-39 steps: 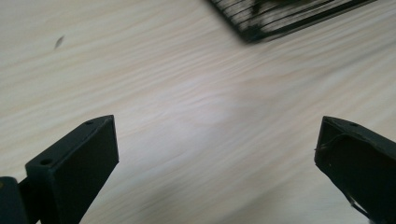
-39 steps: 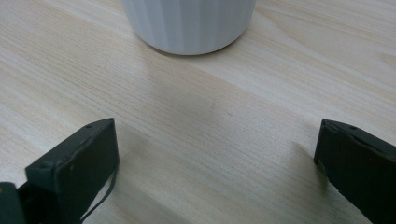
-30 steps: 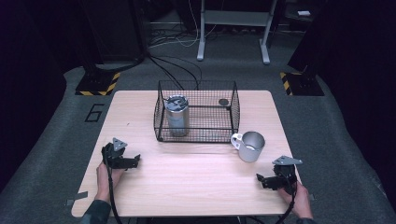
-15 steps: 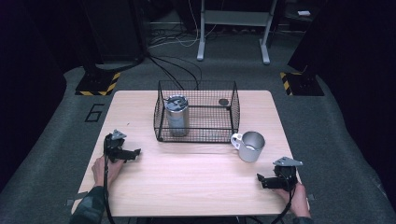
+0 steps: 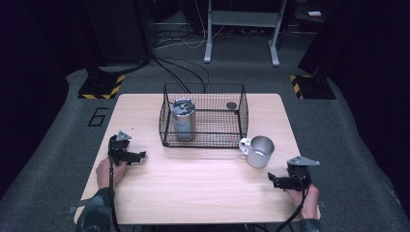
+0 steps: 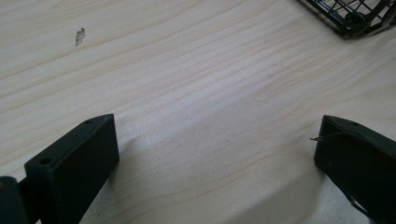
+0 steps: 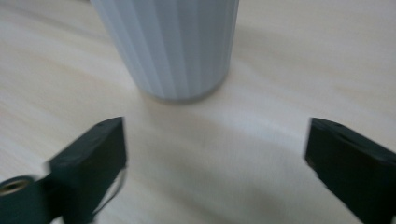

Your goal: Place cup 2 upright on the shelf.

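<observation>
A black wire basket point(image 5: 203, 92) stands at the back middle of the wooden table point(image 5: 203, 188). Inside it a steel tumbler point(image 5: 183, 119) stands upright at the left, and a small dark round lid point(image 5: 231, 105) lies at the right. A ribbed grey mug point(image 5: 259, 151) stands on the table just outside the basket's front right corner. My right gripper point(image 5: 273, 180) is open near the front right edge, its jaws wide apart just short of the mug point(image 7: 170, 44). My left gripper point(image 5: 139, 155) is open at the left, over bare wood, with the basket's corner point(image 6: 355, 16) ahead.
Beyond the table lie grey carpet, cables, a metal stand point(image 5: 241, 29) and yellow-black striped floor plates point(image 5: 100, 87). Bare wood stretches between the two grippers along the table's front half.
My left gripper has drifted a little towards the back left. My right gripper has stayed nearly still near the front right corner.
</observation>
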`<state>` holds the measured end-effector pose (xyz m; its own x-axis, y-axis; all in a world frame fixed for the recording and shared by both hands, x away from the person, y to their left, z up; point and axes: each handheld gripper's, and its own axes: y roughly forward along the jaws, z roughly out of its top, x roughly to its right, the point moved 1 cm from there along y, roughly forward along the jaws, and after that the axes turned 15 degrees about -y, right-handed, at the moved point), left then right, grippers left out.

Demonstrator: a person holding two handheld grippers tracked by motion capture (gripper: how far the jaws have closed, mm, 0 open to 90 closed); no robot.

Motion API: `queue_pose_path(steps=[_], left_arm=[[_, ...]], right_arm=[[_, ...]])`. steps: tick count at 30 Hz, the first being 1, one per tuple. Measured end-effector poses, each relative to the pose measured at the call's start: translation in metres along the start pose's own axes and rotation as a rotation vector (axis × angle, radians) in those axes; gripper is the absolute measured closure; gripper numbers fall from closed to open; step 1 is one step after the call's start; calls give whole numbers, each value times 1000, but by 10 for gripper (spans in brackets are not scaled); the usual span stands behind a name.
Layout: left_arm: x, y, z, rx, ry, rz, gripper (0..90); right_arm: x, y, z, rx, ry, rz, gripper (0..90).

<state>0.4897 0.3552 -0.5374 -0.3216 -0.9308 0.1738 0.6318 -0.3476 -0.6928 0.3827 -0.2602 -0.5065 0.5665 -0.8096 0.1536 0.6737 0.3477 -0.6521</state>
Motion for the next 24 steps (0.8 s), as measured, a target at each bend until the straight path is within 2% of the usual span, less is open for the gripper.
queue_pose_path(steps=[1,4,9,15,24], left_arm=[[0,0,0,0,1,0,0],[0,0,0,0,0,0,0],[0,0,0,-1,0,0,0],[0,0,0,0,0,0,0],[0,0,0,0,0,0,0]], right_arm=[[1,-3,2,39,2,-4,96],[5,-6,12,66,17,24,41],[9,-3,30,67,0,42,0],[12,5,54,63,-56,58,0],[11,20,76,53,-93,105,0]])
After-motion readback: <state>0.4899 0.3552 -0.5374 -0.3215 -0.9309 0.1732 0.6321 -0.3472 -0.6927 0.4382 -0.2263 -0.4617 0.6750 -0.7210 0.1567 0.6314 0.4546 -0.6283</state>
